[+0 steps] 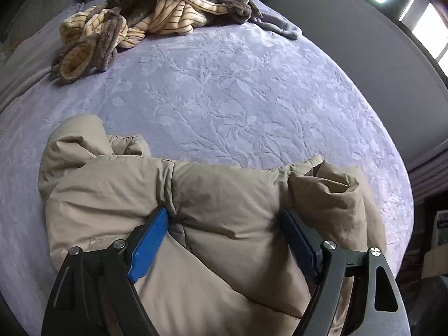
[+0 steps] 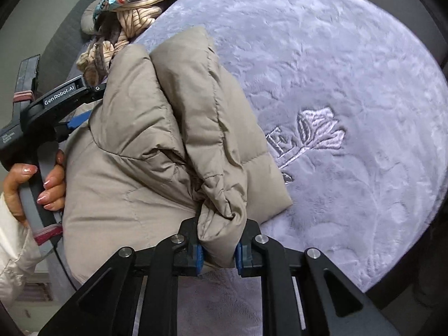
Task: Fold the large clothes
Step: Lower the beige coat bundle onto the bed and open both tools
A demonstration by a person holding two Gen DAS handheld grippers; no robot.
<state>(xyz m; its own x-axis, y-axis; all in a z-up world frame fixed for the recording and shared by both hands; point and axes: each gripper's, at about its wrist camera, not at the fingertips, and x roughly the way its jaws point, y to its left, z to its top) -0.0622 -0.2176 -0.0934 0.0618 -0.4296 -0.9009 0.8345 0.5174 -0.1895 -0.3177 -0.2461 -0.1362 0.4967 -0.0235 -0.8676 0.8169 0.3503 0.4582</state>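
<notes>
Puffer jacket [image 1: 212, 196]: your right gripper [image 2: 217, 254] clenches its quilted hem; left gripper [image 1: 224, 224] spread wide astride it; open plush bedspread [image 1: 224, 84] at 12 o'clock.

The beige puffer jacket [image 1: 224, 196] lies bunched on the lilac bed cover [image 1: 224, 84], folded over itself, one end lifted.

I am looking steeply down from my left gripper [image 1: 224, 215] onto the beige padded coat [image 1: 196, 210], which is filling the lower frame close under the fingers, with the lilac bedspread [image 1: 238, 98] stretching ahead. My right gripper [image 2: 217, 254] is facing down at the same coat from the other side, equally near. Both views are sharing the coat, the bedspread and the heap of clothes [image 1: 156, 14] far ahead; the right view is also catching the left gripper and its hand [image 2: 53, 184] off to the left.
</notes>
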